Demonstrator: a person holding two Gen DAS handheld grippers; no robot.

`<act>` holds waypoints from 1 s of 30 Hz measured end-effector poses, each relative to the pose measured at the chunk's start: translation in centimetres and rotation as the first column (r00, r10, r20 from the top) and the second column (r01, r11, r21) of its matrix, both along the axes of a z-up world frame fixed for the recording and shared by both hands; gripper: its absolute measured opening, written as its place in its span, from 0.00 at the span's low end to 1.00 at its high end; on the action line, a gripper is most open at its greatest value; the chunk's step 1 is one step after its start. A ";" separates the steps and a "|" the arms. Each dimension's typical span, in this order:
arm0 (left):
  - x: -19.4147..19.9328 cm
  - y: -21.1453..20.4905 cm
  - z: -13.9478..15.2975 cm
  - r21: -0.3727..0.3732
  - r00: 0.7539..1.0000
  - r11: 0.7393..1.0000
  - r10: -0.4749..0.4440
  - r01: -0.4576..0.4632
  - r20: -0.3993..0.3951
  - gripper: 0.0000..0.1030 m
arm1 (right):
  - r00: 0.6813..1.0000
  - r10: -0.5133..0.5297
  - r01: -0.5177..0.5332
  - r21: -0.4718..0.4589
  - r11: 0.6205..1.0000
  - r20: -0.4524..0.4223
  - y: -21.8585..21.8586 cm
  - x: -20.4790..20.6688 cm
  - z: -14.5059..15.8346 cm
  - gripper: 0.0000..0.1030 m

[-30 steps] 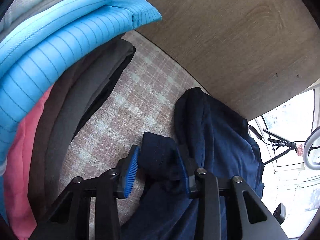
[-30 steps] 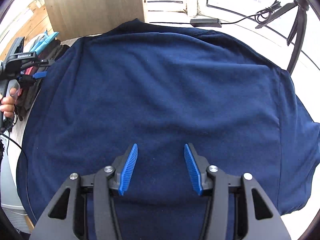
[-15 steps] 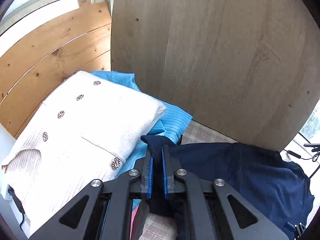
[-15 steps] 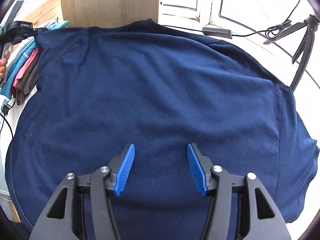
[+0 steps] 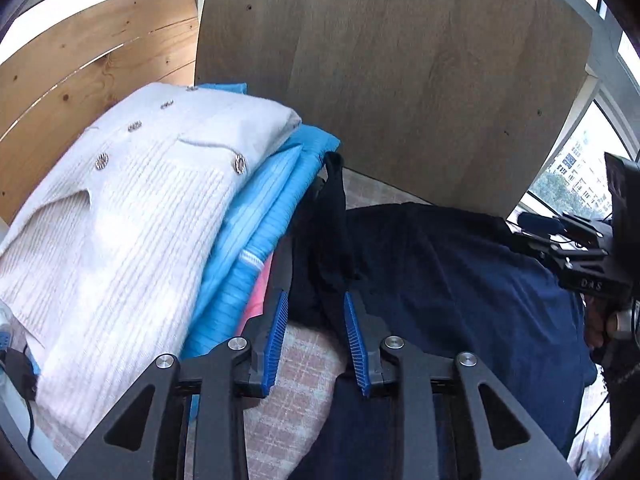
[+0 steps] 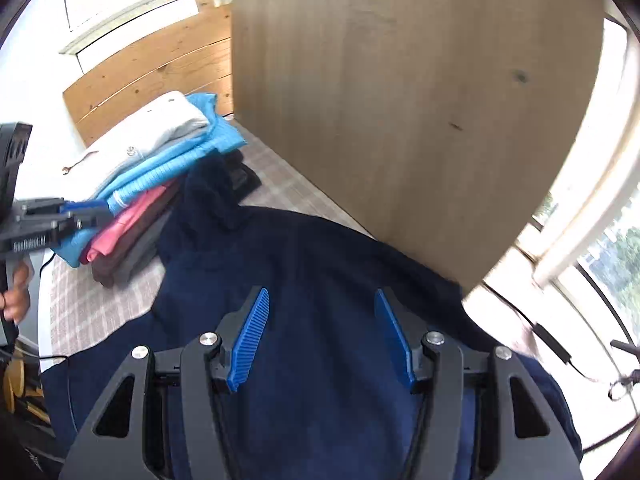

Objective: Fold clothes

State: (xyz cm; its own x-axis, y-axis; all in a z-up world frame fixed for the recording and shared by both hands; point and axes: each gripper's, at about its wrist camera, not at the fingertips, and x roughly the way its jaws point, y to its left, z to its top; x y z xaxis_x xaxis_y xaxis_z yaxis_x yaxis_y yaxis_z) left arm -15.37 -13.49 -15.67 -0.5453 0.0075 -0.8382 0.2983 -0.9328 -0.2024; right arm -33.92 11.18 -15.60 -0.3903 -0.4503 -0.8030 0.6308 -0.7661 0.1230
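Checked pinkish cloth [image 5: 296, 392] covers the work surface, and behind it a grey-brown wooden board [image 5: 400, 80] stands upright, filling the upper middle of both views, with pale pine planks [image 5: 80, 72] at the upper left and bright windows [image 6: 600, 248] at the right edge. A navy garment [image 6: 320, 280] lies spread over the cloth in the lower half of both frames; one narrow end of it [image 5: 336, 192] is drawn up in a peak toward the board's foot, just beside a stack of folded clothes. That stack occupies the left of the left wrist view: a cream knitted cardigan [image 5: 132, 208] with metal buttons on top, a bright blue striped garment [image 5: 264, 216] under it, then a pink piece [image 6: 132, 220] and dark brown and grey ones [image 6: 128, 260] at the bottom. The left gripper [image 5: 316, 336] sits at the lower centre of its view; its jaws have just been opening and now stand narrowly apart, the blue pads clear of the navy fabric, whose raised fold lies just beyond the tips. The right gripper [image 6: 324, 340] hangs above the middle of the navy garment with its jaws wide and nothing between them. In the right wrist view the left gripper appears again at the left edge, a hand [image 6: 16, 296] below it.
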 end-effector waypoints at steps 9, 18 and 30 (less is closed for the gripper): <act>1.6 -0.2 -4.1 0.048 0.999 0.999 0.008 -0.010 0.043 0.27 | 0.969 0.243 -0.245 0.028 0.969 0.055 -14.4 -5.8 -5.6 0.53; -0.4 0.6 -5.8 0.049 0.998 0.999 -0.010 0.007 0.064 0.27 | 0.970 0.243 -0.243 -0.018 0.970 0.009 -12.4 -4.5 -3.7 0.02; -2.9 1.7 -6.9 0.034 0.997 0.999 0.039 -0.041 0.065 0.27 | 0.964 0.265 -0.267 0.073 0.961 0.031 -9.3 -4.5 -3.7 0.42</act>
State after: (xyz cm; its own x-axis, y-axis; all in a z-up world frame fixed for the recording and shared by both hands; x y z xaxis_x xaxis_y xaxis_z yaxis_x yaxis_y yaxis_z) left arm -18.31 -11.76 -22.56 -0.4910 0.0167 -0.8710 0.3487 -0.9124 -0.2141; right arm -38.42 1.92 -19.31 -0.2479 -0.4734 -0.8453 0.8109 -0.5787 0.0863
